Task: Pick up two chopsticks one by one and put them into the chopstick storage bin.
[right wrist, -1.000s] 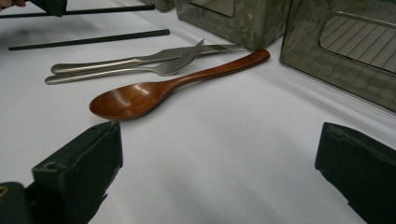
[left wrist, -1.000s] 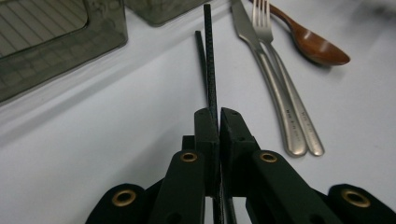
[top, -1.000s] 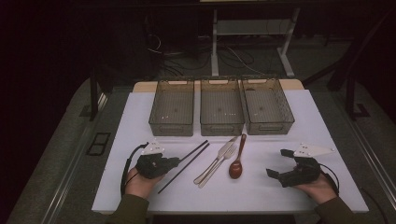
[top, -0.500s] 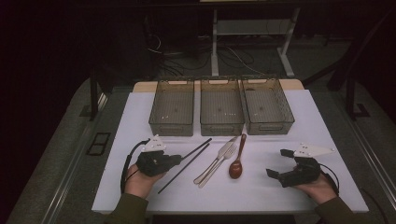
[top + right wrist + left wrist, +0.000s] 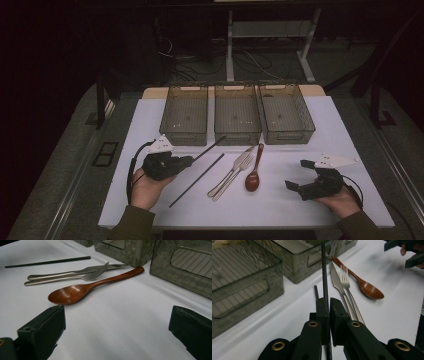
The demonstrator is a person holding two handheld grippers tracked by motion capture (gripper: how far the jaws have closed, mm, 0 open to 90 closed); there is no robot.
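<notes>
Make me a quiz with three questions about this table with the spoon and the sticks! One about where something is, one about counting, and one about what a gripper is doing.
1. Where is the wooden spoon?
A. inside the middle bin
B. on the white table, right of the fork
C. between the right gripper's jaws

2. How many see-through bins stand in a row at the back of the table?
A. two
B. three
C. five

3. What is the left gripper doing?
A. pinching a black chopstick
B. standing wide open over the spoon
C. holding the fork

Answers:
1 B: the spoon lies on the table beside the fork, in front of the bins.
2 B: a left bin, a middle bin and a right bin sit side by side.
3 A: the left gripper view shows its jaws closed on the chopstick; a second chopstick lies on the table.
</notes>
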